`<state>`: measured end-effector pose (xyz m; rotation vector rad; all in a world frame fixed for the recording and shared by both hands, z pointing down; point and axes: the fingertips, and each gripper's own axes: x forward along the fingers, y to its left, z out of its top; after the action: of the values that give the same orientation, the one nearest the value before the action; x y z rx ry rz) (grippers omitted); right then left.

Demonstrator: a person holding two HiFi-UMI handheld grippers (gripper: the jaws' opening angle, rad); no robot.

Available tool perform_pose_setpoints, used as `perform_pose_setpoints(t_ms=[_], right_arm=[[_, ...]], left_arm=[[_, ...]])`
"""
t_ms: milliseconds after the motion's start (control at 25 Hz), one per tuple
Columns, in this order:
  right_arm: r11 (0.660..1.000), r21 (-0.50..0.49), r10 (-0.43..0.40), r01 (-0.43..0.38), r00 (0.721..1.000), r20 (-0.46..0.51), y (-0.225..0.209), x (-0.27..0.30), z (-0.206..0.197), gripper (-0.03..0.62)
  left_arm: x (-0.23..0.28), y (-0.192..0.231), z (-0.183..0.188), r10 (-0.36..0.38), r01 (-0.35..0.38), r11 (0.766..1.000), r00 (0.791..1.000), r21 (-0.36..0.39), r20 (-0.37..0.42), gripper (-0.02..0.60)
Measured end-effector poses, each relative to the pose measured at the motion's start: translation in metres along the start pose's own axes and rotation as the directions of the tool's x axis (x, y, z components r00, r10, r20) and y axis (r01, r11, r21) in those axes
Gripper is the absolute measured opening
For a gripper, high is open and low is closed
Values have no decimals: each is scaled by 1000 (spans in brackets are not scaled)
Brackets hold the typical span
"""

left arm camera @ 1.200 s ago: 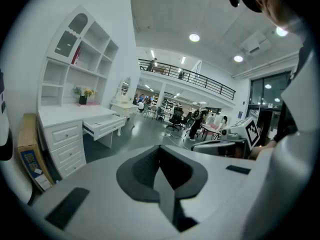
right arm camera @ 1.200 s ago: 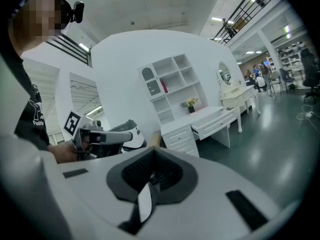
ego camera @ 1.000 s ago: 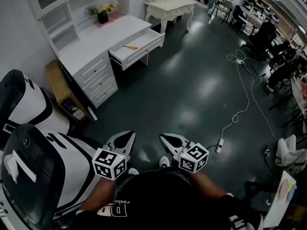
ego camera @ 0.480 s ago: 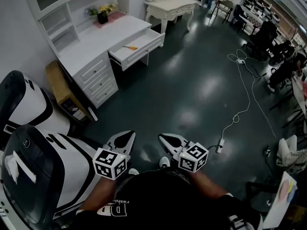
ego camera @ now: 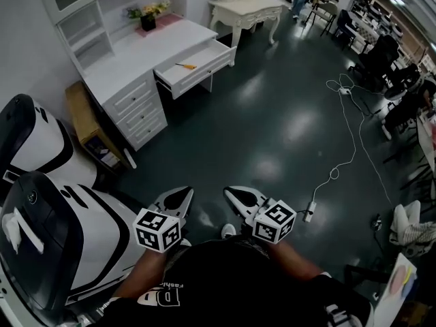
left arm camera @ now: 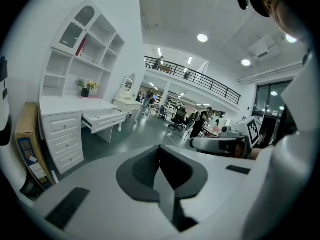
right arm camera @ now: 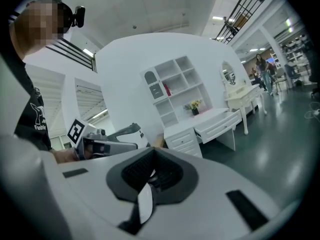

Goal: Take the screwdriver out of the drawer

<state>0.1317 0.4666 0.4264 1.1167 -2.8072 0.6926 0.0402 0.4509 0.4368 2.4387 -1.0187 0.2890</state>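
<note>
Two tongs hang low before the person (ego camera: pixel 231 285), hardly shifted from a second ago. The left tongs (ego camera: pixel 181 194) are pressed together, empty. The screwdriver (ego camera: pixel 184 66) still lies in the open drawer (ego camera: pixel 208 70) of the white surface (ego camera: pixel 129 63), well apart. The right tongs (ego camera: pixel 230 193) are likewise together, empty.

The drawer (ego camera: pixel 204 71) is white, long and shallow. It stands pulled well out of the front of a white desk (ego camera: pixel 136 56), directly under the desktop's front edge, with its inside open to view from above. The screwdriver (ego camera: pixel 184 66) is small, with an orange handle and a thin dark shaft. It lies flat on the drawer's bottom, about midway along its length and nearer the rear edge than the front wall.
</note>
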Motion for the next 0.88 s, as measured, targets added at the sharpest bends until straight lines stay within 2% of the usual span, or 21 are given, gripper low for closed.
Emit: perform_pose_setpoints(t_ms=[240, 880], right_arm=[[1000, -15, 7, -8, 1000, -22, -27, -12, 6, 9], [995, -69, 70, -73, 996, -53, -83, -49, 20, 9]], left_arm=[[20, -11, 14, 37, -37, 999, 999, 12, 36, 14], [80, -55, 23, 91, -92, 995, 995, 29, 43, 14]])
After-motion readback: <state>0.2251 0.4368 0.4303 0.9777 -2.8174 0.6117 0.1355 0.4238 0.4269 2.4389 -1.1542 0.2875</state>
